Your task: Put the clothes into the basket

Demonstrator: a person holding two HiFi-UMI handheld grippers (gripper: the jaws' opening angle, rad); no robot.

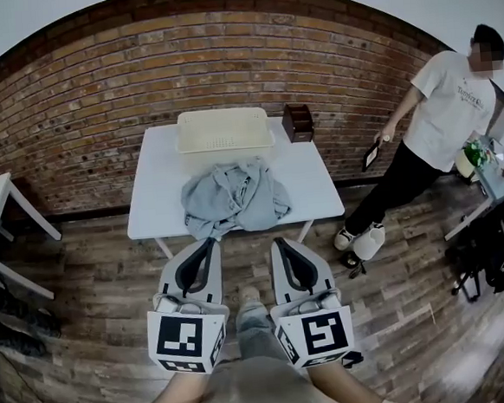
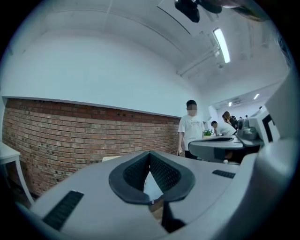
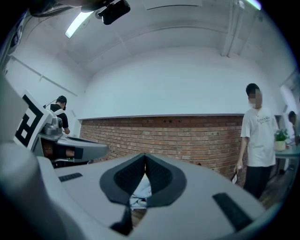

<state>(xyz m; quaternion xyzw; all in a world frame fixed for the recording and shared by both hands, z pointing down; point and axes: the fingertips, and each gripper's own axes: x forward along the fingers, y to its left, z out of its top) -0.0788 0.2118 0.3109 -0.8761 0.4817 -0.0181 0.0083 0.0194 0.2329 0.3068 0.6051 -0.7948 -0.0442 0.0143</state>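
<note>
Grey crumpled clothes (image 1: pixel 234 198) lie at the front edge of the white counter (image 1: pixel 151 191), with the cream plastic basket (image 1: pixel 223 129) behind them at the back edge. Both the left tool (image 1: pixel 208 242) and right tool (image 1: pixel 279 242) are clenched on nothing, and the heap sits straight ahead between them.

Lower centre: left gripper (image 1: pixel 210 242) and right gripper (image 1: pixel 279 241) are showing light grey, paddle-shaped shells with black ribbed pad linings. Left cube (image 1: pixel 186 339) and right cube (image 1: pixel 321 332) are showing white faces with black square markers. At the bottom edge, the person is wearing a grey-brown top (image 1: pixel 259 396) and blue-grey trousers (image 1: pixel 254 325).
</note>
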